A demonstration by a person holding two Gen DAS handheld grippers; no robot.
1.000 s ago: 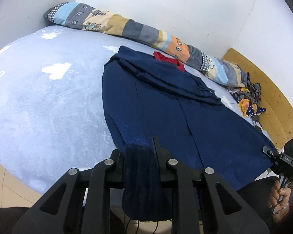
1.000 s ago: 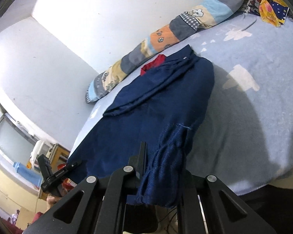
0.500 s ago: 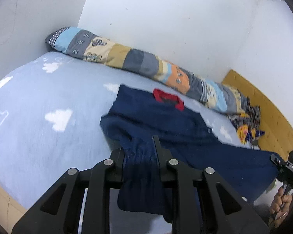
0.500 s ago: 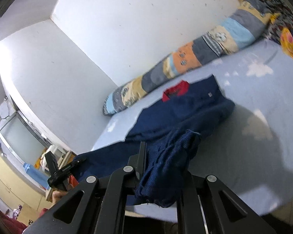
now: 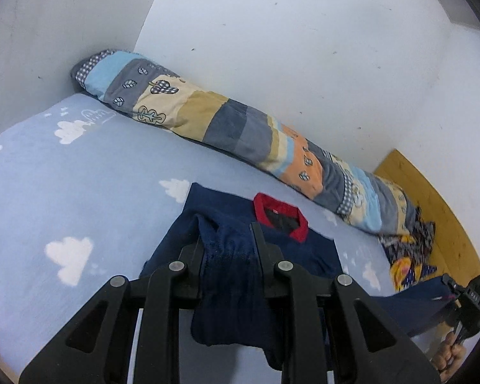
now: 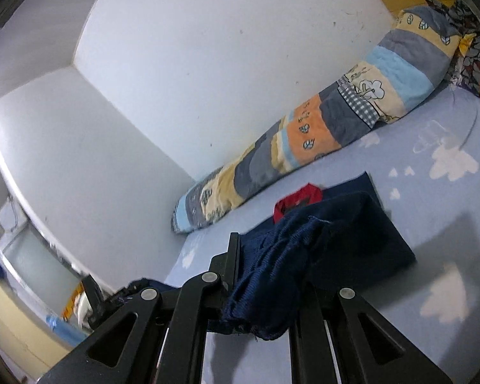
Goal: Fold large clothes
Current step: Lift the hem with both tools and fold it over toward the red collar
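1. Hem corners of the navy sweater (image 5: 233,275) sit pinched in my left gripper (image 5: 228,240) and right gripper (image 6: 268,275), lifted so the bottom half can fold forward.
2. Beyond, its body lies on the bed (image 5: 80,192), red collar (image 5: 280,214) farthest, awaiting the hem.
3. Patchwork bolster (image 5: 240,131) lines the wall.

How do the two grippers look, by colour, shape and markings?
The left gripper and the right gripper are both matte black, each with flat angular fingers, triangular cut-outs in the linkage arms and round silver pivot screws. In the left wrist view, the right gripper's body carries a small green light. No cables or sleeves are visible.
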